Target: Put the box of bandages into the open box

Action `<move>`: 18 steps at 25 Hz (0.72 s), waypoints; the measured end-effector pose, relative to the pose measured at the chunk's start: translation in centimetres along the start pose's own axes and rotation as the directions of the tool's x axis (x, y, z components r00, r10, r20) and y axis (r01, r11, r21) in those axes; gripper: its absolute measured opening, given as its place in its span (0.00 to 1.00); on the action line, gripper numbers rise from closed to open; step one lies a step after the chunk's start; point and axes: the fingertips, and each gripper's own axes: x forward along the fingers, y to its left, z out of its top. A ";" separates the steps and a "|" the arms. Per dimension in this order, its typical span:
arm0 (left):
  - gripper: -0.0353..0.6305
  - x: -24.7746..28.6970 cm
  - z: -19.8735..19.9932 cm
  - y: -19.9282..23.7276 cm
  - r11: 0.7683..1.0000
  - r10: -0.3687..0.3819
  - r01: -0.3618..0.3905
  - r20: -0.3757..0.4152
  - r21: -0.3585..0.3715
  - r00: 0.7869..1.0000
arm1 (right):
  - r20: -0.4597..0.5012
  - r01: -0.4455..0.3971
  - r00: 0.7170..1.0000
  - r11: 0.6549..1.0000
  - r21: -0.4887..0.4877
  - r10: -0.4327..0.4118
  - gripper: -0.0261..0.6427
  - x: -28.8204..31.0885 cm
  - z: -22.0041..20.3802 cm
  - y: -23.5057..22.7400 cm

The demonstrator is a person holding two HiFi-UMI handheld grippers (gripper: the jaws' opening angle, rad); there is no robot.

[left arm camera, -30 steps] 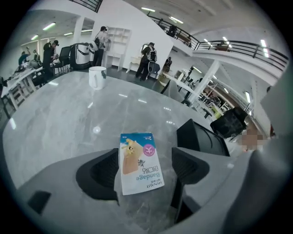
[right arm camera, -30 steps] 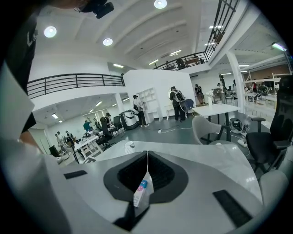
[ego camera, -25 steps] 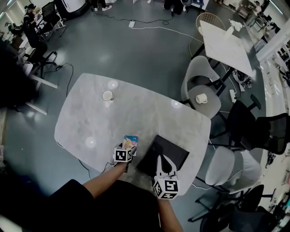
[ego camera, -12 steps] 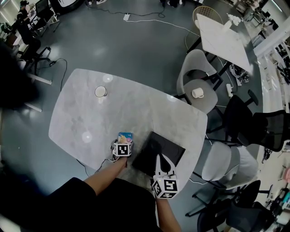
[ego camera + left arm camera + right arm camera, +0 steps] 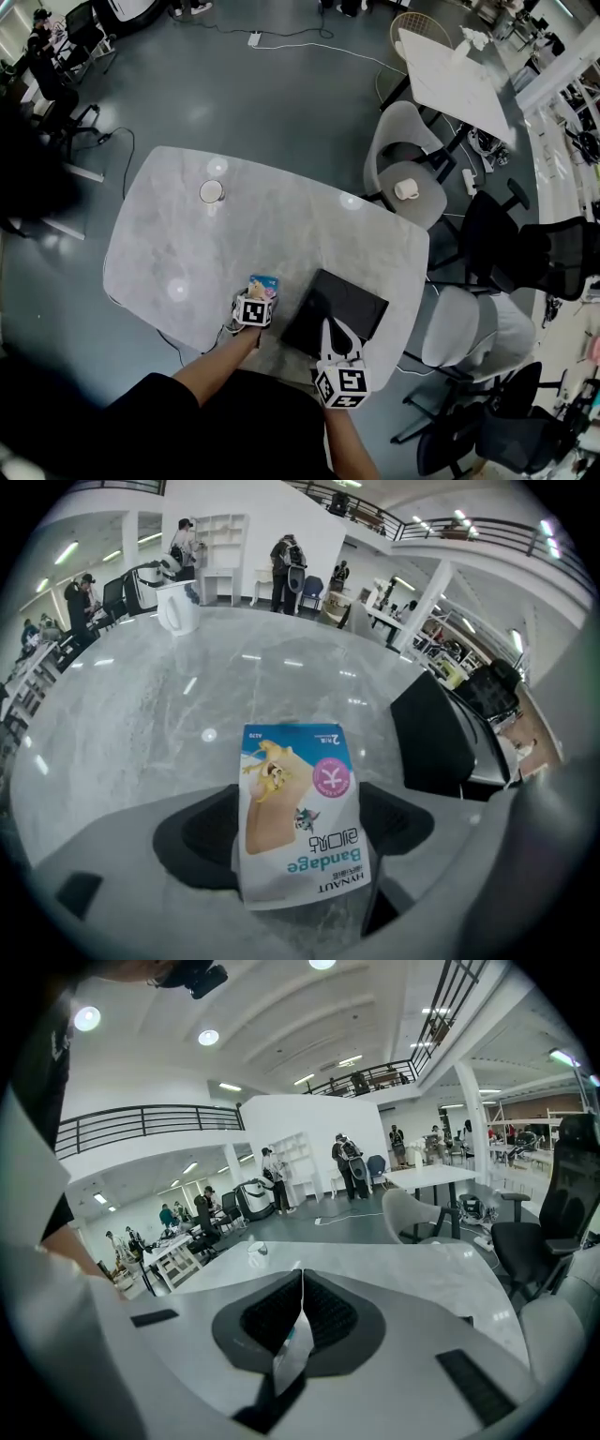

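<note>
Nearest, the right gripper (image 5: 300, 1283) is clenched on a thin flap (image 5: 292, 1349) at the open box's (image 5: 345, 305) near edge. Left of it, the left gripper (image 5: 298, 832) has just been closing its jaws a little, yet they stand released around the box of bandages (image 5: 300, 803), which lies flat on the surface (image 5: 187, 244) just beside the open box.

Open-plan office, swivel chairs (image 5: 561, 258), mezzanine (image 5: 141, 1121)

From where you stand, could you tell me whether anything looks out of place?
One thing: a white mug sits on the seat of the grey chair beside the table, an odd spot for it. The bandage box looks undamaged.
</note>
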 end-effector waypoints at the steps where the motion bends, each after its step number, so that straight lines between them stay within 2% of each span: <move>1: 0.67 -0.5 0.1 0.1 1.000 -0.020 0.020 0.010 0.007 1.000 | 0.005 0.007 1.000 1.000 0.002 -0.007 0.06 0.0 0.0 0.4; 4: 0.67 -2.2 0.0 0.6 0.996 -0.076 0.074 0.036 0.041 0.996 | 0.035 0.048 0.998 0.999 0.019 -0.049 0.06 -0.8 0.2 1.5; 8: 0.66 -5.2 -0.1 2.1 0.983 -0.137 0.127 0.071 0.134 0.988 | 0.073 0.146 0.986 0.986 0.083 -0.152 0.06 -3.0 -0.4 3.0; 12: 0.66 -8.7 -0.5 3.7 0.960 -0.184 0.158 0.092 0.230 0.979 | 0.095 0.202 0.972 0.973 0.113 -0.213 0.06 -5.5 -1.1 6.1; 16: 0.66 -11.0 -0.2 3.8 0.942 -0.241 0.209 0.097 0.264 0.966 | 0.125 0.254 0.954 0.957 0.141 -0.272 0.06 -7.4 -1.7 8.2; 18: 0.66 -12.3 -0.3 3.4 0.925 -0.264 0.222 0.100 0.308 0.959 | 0.138 0.265 0.948 0.951 0.157 -0.286 0.06 -8.5 -2.0 9.3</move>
